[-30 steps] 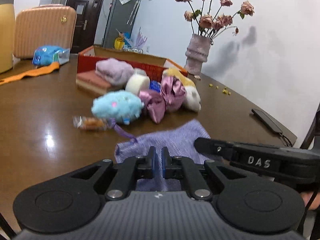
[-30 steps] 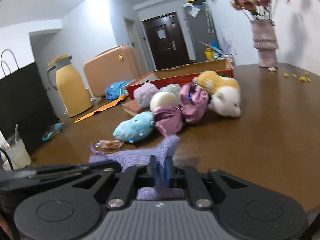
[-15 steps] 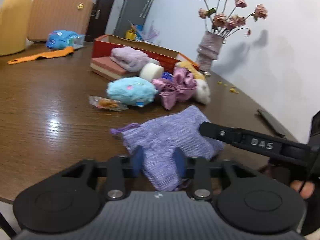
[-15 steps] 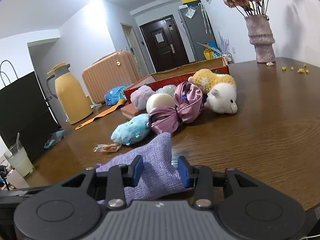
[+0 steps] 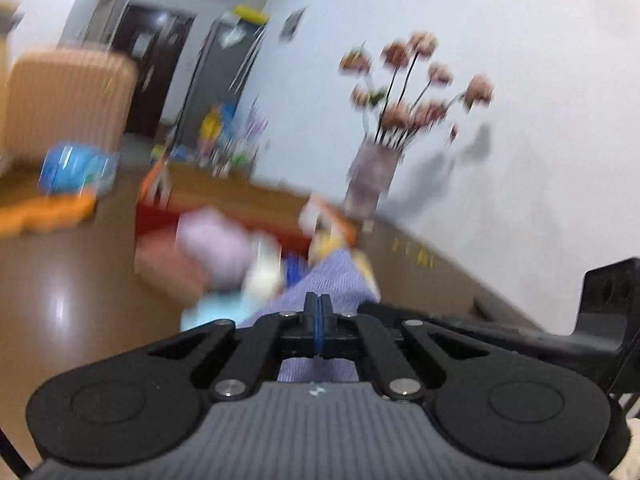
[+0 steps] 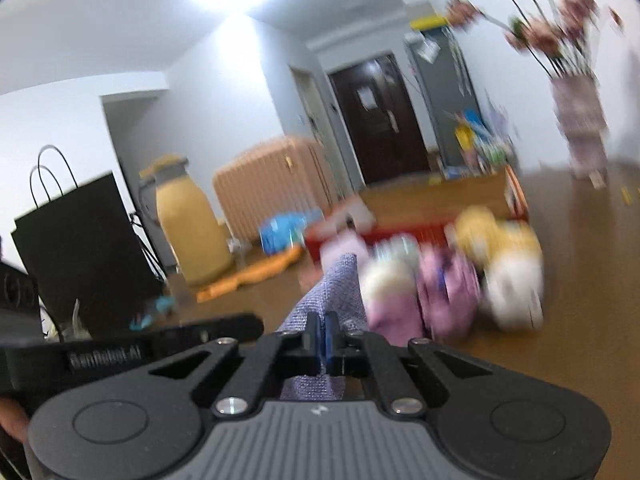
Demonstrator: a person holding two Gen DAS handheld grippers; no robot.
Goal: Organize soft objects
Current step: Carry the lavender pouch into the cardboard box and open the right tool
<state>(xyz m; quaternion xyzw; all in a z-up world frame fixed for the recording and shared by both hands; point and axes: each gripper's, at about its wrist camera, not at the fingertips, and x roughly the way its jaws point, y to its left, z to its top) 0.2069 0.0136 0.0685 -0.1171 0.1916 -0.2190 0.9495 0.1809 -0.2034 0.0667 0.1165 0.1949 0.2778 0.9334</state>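
Above the near edge of the brown worktop [image 6: 580, 320], one purple knitted pouch [image 6: 340, 292] is lifted between two grippers: the left hand-held gripper [image 5: 317, 308] and the right hand-held gripper [image 6: 321, 326] have each just clamped shut on its cloth. Farther along the worktop lies a blurred heap of soft toys [image 6: 452, 276] before one red box [image 6: 432, 208]. One vase of flowers [image 5: 374, 176] stands toward the far edge.

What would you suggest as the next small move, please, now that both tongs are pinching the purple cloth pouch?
Probably draw the two apart to spread the pouch's mouth: the left tongs and right tongs are each shut on the purple cloth pouch, and the plush toys lie loose on the table.
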